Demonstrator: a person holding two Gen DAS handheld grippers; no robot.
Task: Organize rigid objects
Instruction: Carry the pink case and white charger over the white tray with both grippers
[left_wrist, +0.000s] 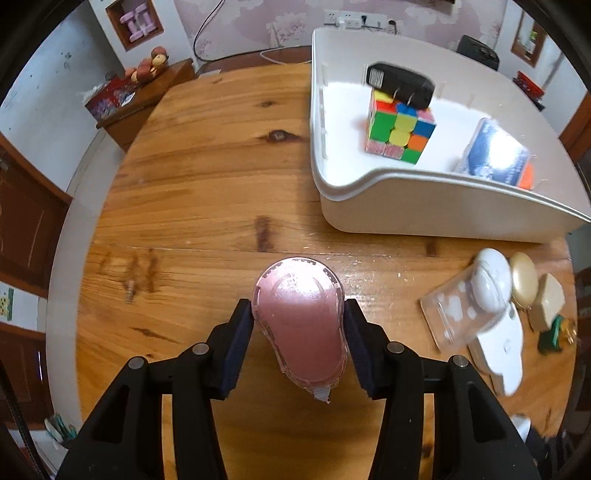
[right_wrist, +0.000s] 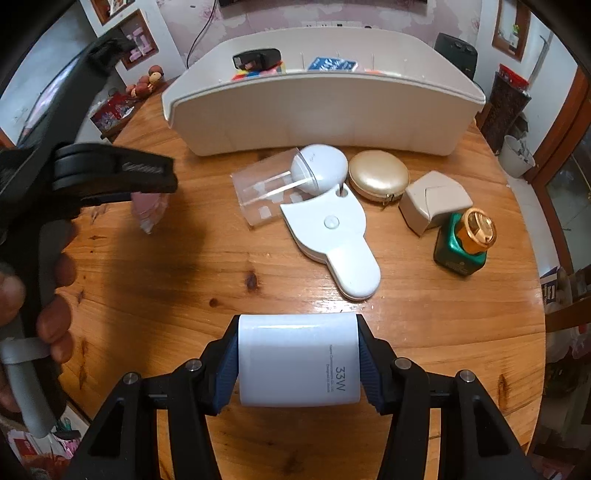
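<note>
My left gripper (left_wrist: 298, 325) is shut on a pink correction-tape dispenser (left_wrist: 301, 321), held a little above the round wooden table (left_wrist: 203, 184). My right gripper (right_wrist: 298, 363) is shut on a white charger block (right_wrist: 298, 363) marked 33W. The white bin (left_wrist: 424, 206) sits at the far right of the table in the left wrist view and holds a colour cube (left_wrist: 400, 127) with a black adapter (left_wrist: 400, 84) on top, plus a blue-and-white pack (left_wrist: 496, 153). In the right wrist view, the left gripper (right_wrist: 155, 206) appears at the left edge with the pink dispenser (right_wrist: 149, 208) under it.
In front of the bin (right_wrist: 314, 118) lie a clear plastic box (right_wrist: 262, 188), a white oval case (right_wrist: 321, 168), a white flat holder (right_wrist: 332, 236), a gold compact (right_wrist: 378, 175), a beige box (right_wrist: 432, 201) and a green bottle with gold cap (right_wrist: 465, 240). A hand (right_wrist: 51, 295) grips the left handle.
</note>
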